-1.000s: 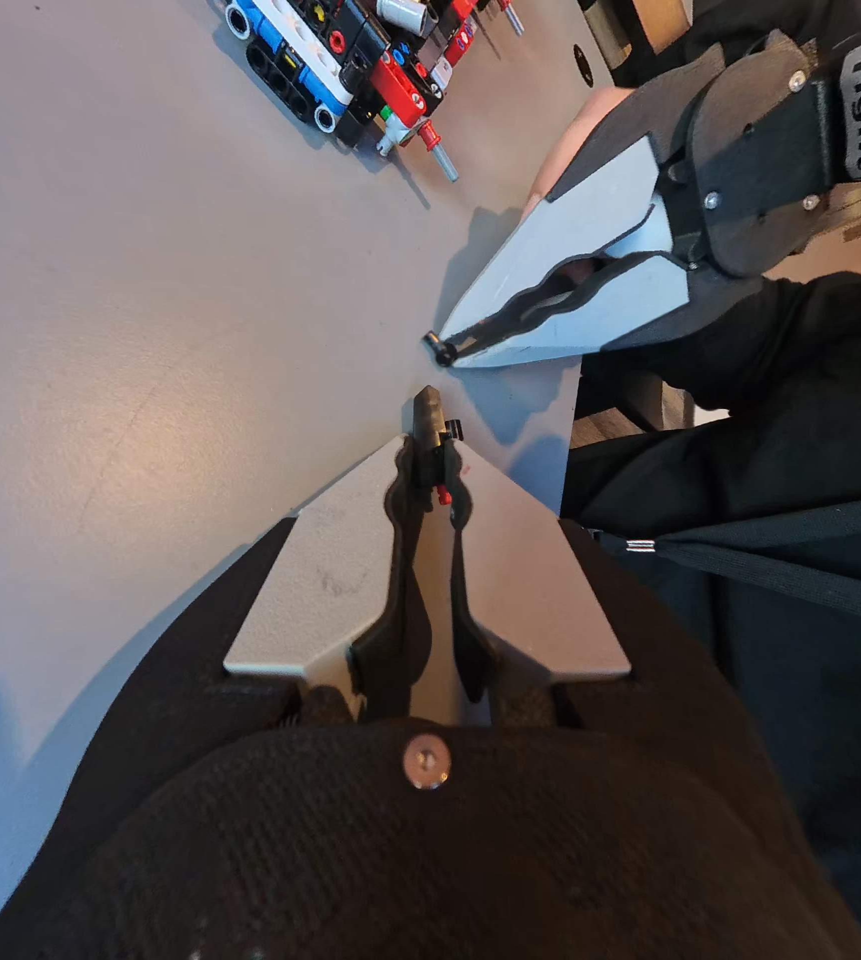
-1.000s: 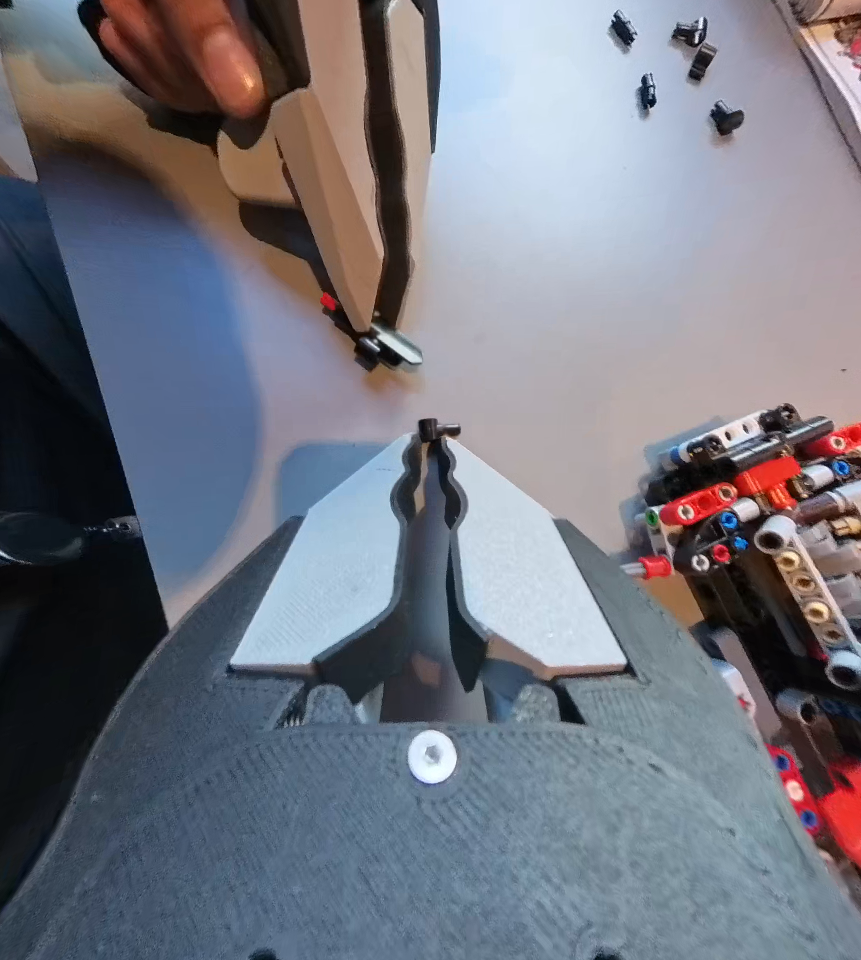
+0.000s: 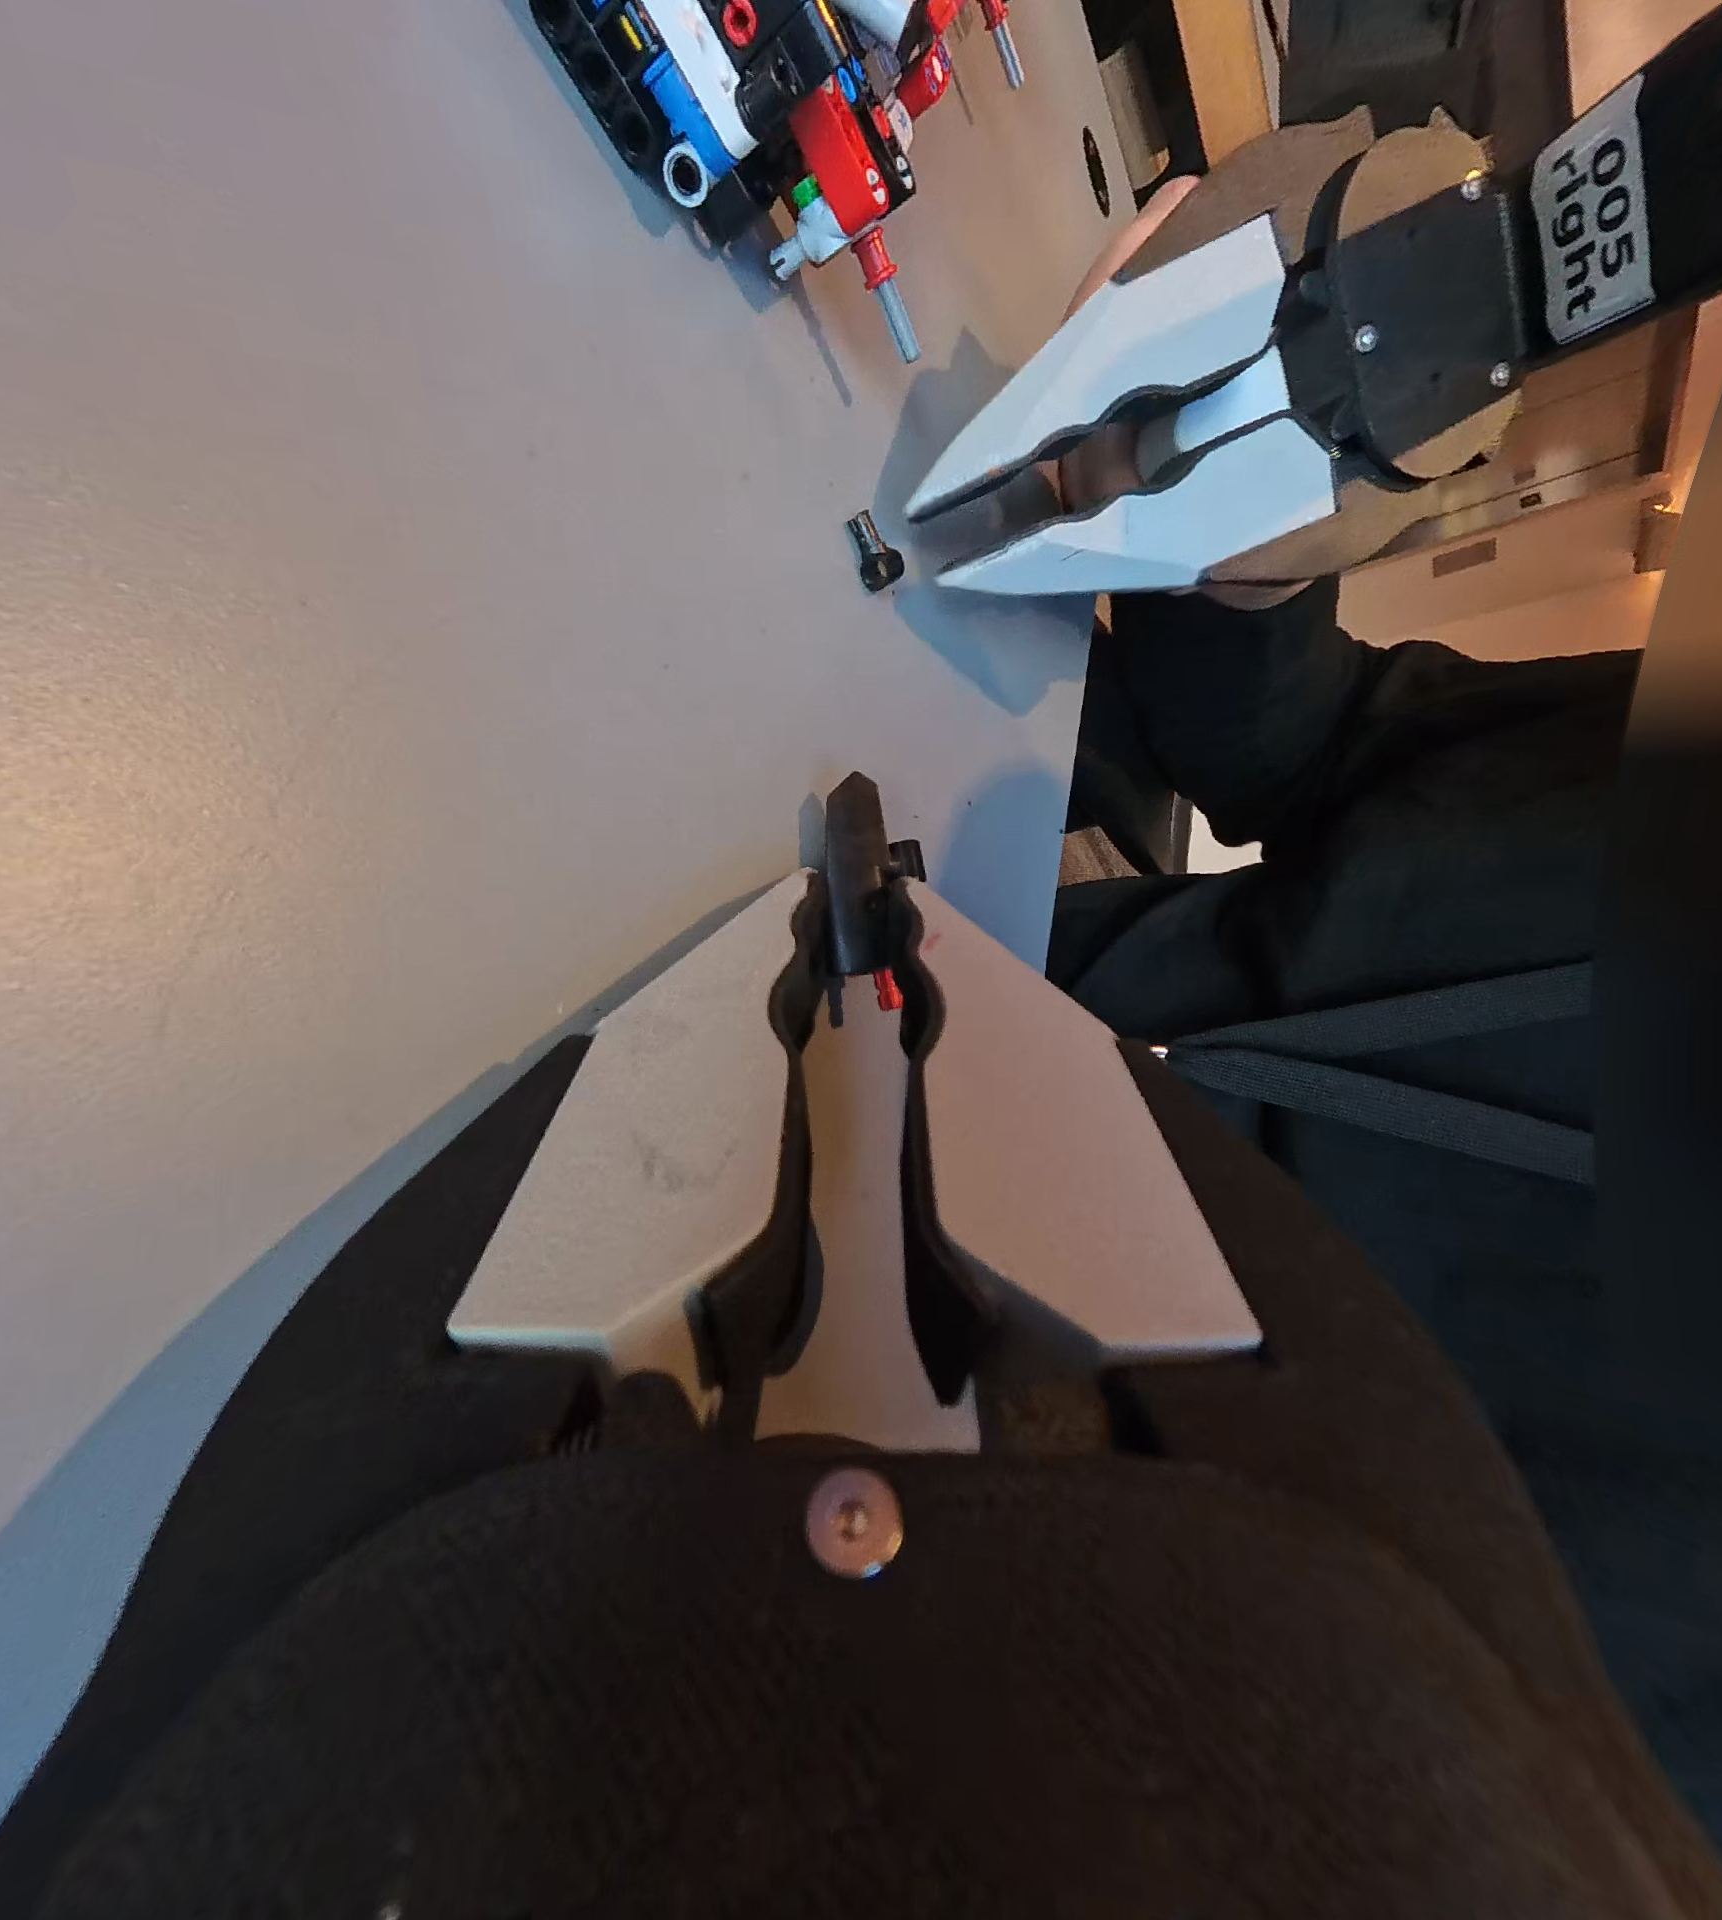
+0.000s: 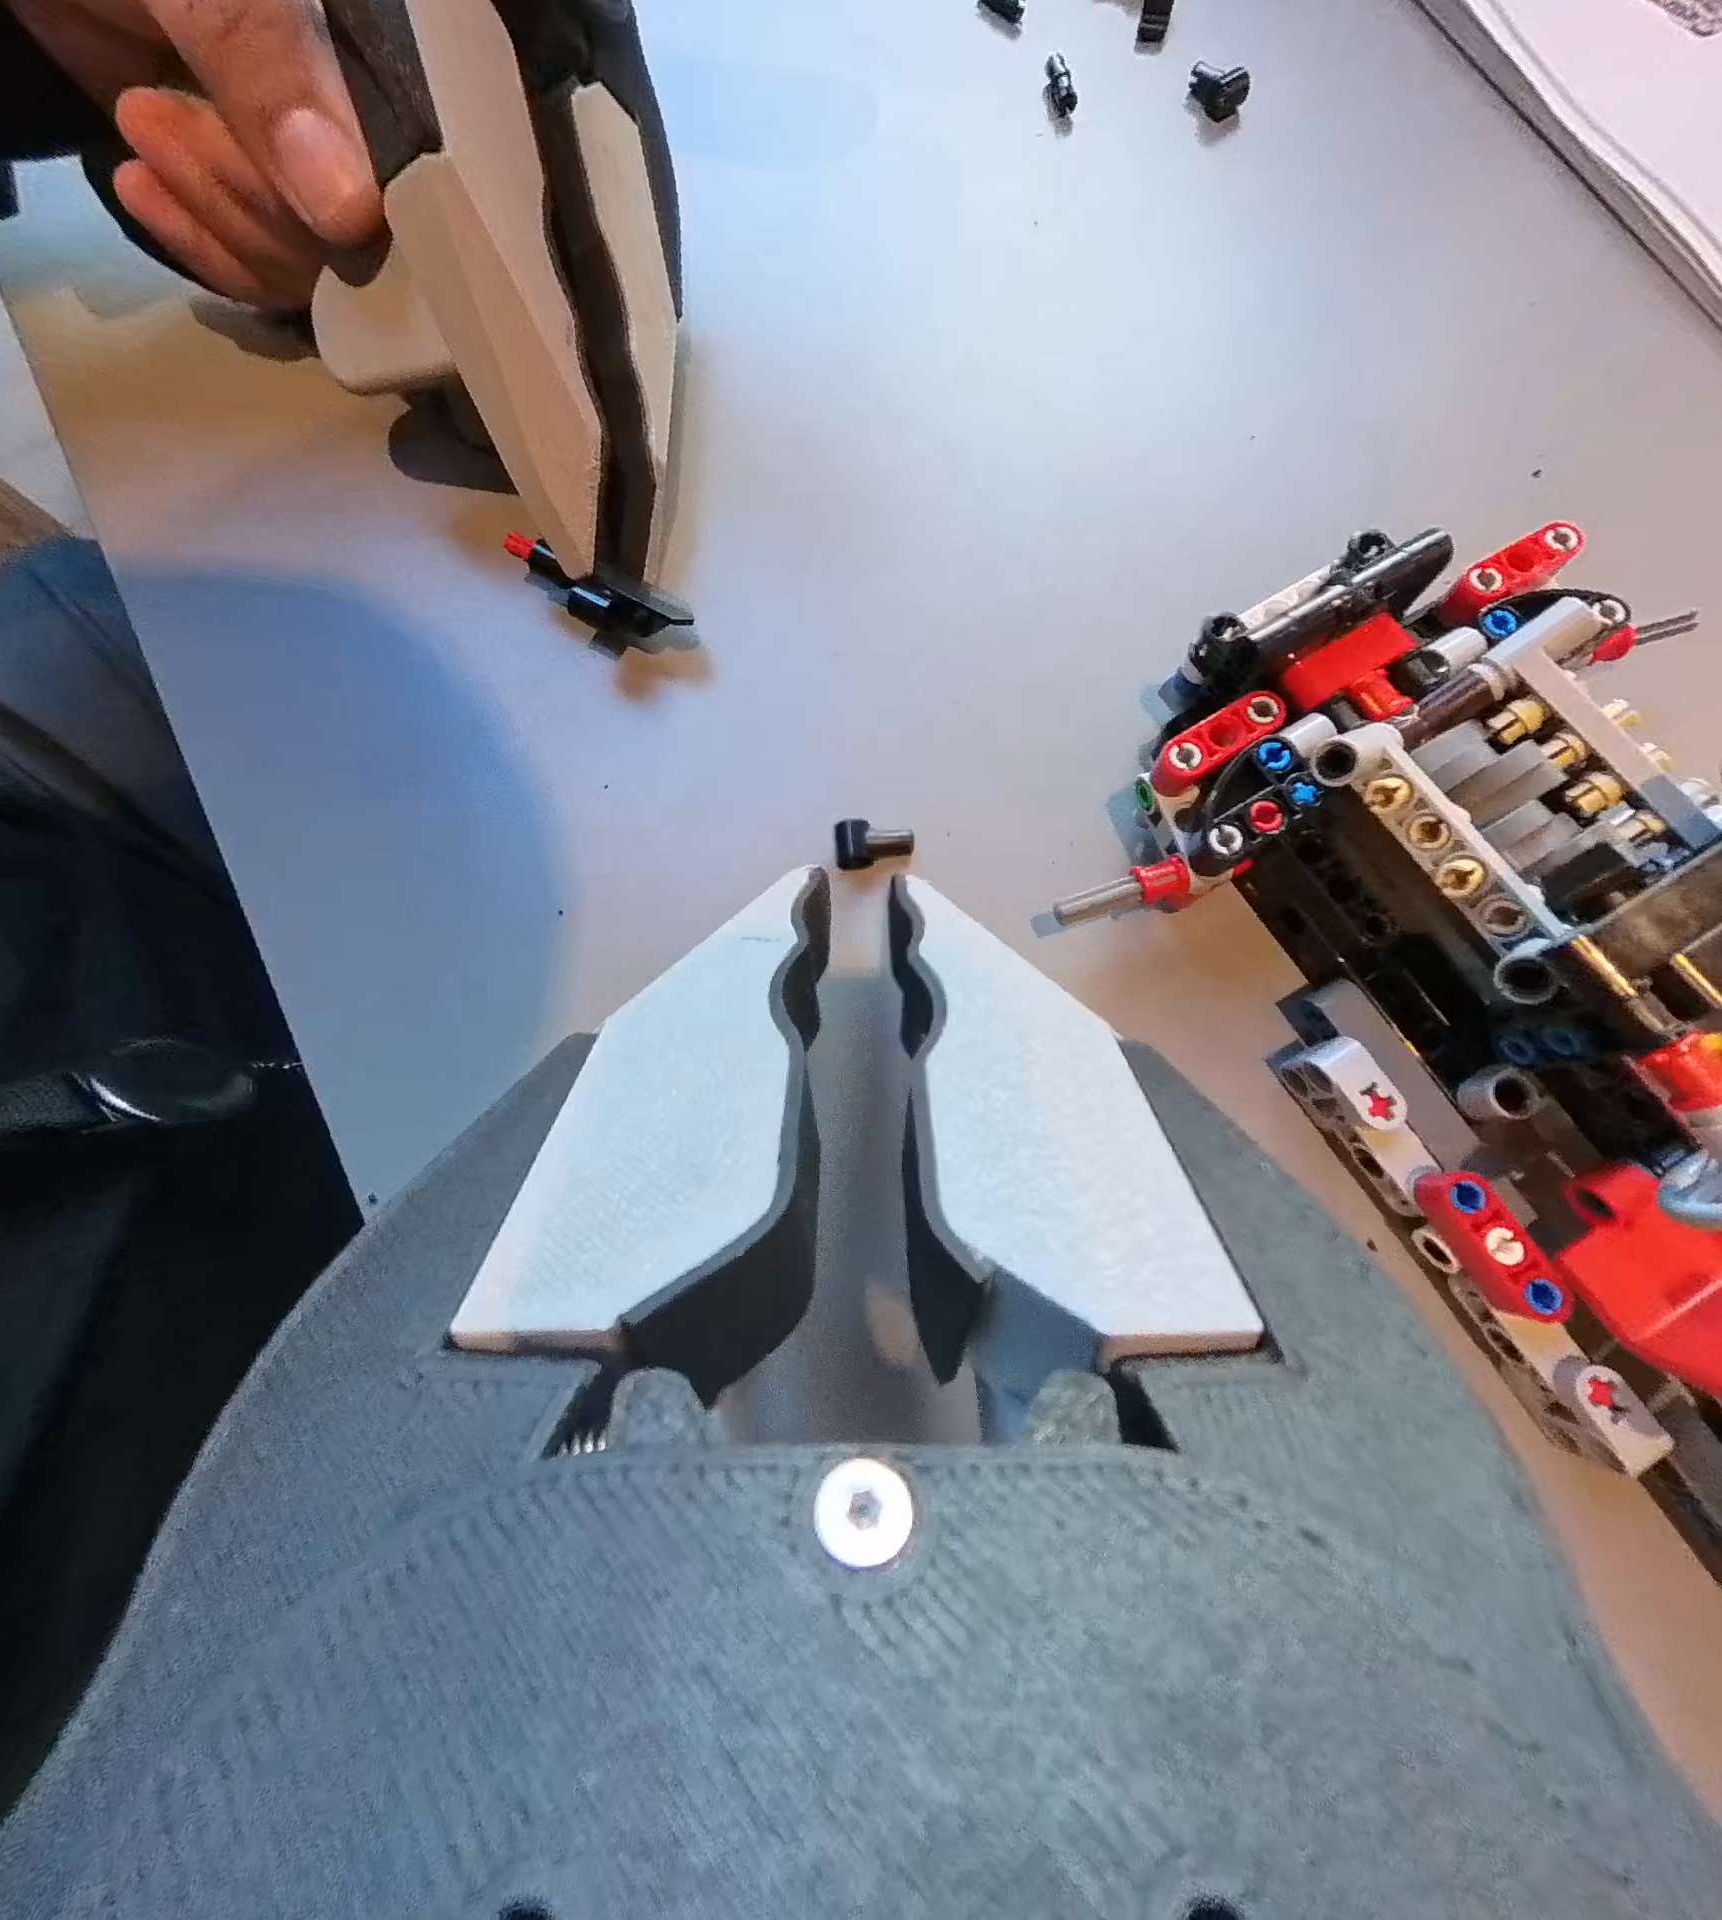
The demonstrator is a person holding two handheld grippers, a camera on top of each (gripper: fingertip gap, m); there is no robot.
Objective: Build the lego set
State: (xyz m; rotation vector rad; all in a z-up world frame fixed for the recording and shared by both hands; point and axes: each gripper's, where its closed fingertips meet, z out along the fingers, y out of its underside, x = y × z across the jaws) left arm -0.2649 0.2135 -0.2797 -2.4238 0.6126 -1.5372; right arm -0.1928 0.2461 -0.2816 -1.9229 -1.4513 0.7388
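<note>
Lego build (image 4: pixel 1459 831) sits half-done on the desk (image 4: pixel 940 364), far right. Left gripper (image 3: pixel 862 883) pinches a black piece (image 3: pixel 852 873) (red pin poking out). Right gripper (image 4: pixel 857 883) is spread, a black pin (image 4: pixel 872 840) lying just past its tips. Next move, I'd guess: close on that pin and push it into the held piece.

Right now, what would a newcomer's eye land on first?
The colourful half-built lego model at the right of the grey table. Then the left gripper, shut on a black piece with a red pin, and the open right gripper just behind a loose black connector.
</note>
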